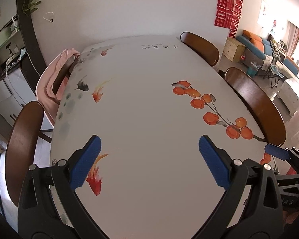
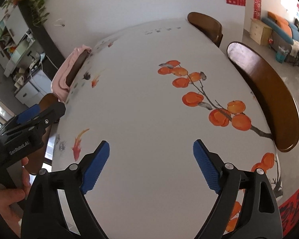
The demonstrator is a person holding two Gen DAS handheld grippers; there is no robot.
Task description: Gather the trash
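No trash in sight

I have both left tongs [image 1: 149, 159] and right tongs [image 2: 151, 163] spread wide and empty over the painted bench [image 1: 145, 103]; no trash shows, so I cannot judge its direction.

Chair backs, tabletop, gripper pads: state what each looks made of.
Chair backs: dark brown wood, it seems, with a glossy varnish; window light glints off the curved top.
Tabletop: smooth white surface with printed fish and persimmons; soft sheen, so glass or laminate, unclear which.
Gripper pads: blue, finely ribbed, matte; likely rubber or soft plastic on black plastic arms.
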